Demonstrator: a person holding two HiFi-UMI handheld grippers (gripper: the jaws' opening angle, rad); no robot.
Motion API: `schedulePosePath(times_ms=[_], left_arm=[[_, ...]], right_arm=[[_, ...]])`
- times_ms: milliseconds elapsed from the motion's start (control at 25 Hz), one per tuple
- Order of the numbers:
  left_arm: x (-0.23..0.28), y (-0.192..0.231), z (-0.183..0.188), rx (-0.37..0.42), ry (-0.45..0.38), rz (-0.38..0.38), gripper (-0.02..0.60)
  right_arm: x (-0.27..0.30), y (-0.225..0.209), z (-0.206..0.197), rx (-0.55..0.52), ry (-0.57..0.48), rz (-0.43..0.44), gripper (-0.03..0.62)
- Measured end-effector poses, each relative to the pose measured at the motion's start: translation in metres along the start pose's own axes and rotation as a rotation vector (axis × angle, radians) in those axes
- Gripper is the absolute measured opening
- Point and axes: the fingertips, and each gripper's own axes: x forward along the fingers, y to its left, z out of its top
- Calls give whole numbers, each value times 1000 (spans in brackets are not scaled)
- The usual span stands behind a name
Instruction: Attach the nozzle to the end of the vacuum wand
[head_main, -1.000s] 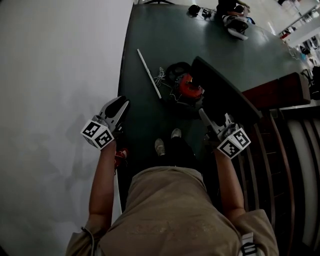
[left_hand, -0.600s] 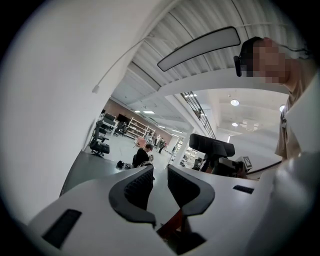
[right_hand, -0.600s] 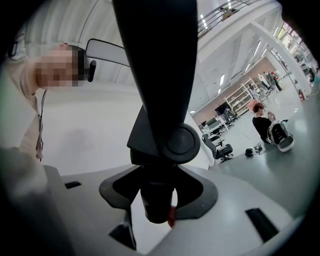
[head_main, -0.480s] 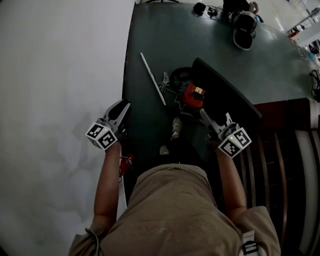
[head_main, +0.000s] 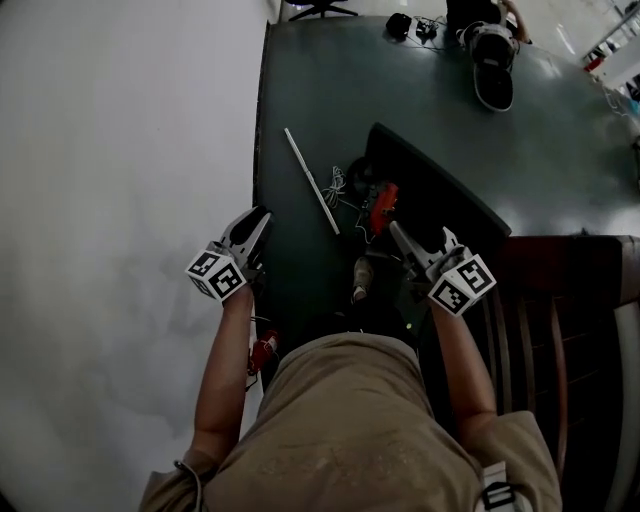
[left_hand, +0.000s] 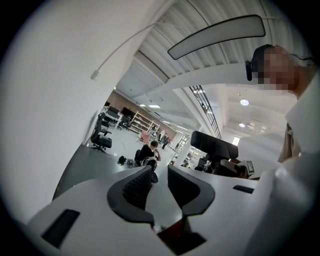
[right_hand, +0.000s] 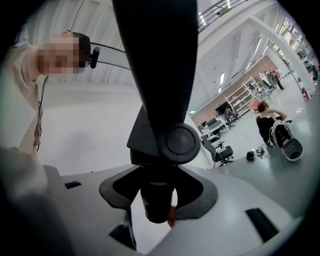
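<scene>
My right gripper (head_main: 398, 238) is shut on the neck (right_hand: 158, 200) of a wide black floor nozzle (head_main: 437, 192), which sticks out ahead of it. In the right gripper view the nozzle head (right_hand: 155, 55) rises above my right gripper (right_hand: 159, 192). A thin white wand (head_main: 312, 180) lies on the dark floor, ahead and between my hands. Beside it sit a red vacuum body (head_main: 384, 206) and a pale cable (head_main: 335, 184). My left gripper (head_main: 256, 224) hangs near the wall, left of the wand. In its own view my left gripper (left_hand: 159, 177) is shut to a narrow slit, with nothing in it.
A white wall (head_main: 120, 200) runs along the left. Dark wooden furniture (head_main: 560, 300) stands at the right. Far ahead a person (left_hand: 148, 150) sits on the floor beside a white and black object (head_main: 492, 60). A shoe (head_main: 362, 276) and a small red thing (head_main: 263, 350) are near me.
Both grippers moved forward along the floor with the walking person, so the wand and red vacuum body are nearer. The left jaws look narrower. The nozzle stayed in the right gripper.
</scene>
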Motion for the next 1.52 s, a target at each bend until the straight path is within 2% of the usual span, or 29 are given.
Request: schedulePosePath(times_ms=[200, 400, 560, 760, 880, 960, 1040, 1240, 1440, 1520], left_arm=[[32, -5, 7, -44, 18, 18, 95], [64, 38, -15, -138, 74, 70, 95], [97, 101, -37, -235, 114, 128, 97], [147, 201, -86, -350, 139, 197, 98], [185, 267, -118, -360, 163, 213, 98], [206, 320, -156, -382, 190, 244, 100], [223, 361, -204, -419, 238, 293, 140], [277, 460, -303, -427, 386, 367, 178], [312, 564, -436, -516, 454, 451, 196], [329, 606, -485, -522, 482, 471, 196]], right_arm=[[2, -36, 9, 30, 9, -12, 193], [17, -73, -4, 81, 23, -57, 193], [40, -101, -10, 109, 18, -86, 193], [81, -144, -31, 123, 36, -117, 193], [119, -179, -54, 133, 37, -138, 193], [145, -206, -79, 141, 44, -157, 193], [161, -231, -104, 151, 52, -172, 193], [217, -295, -159, 137, 16, -175, 193], [276, -370, -260, 140, 70, -173, 193], [298, -406, -306, 146, 91, -171, 193]])
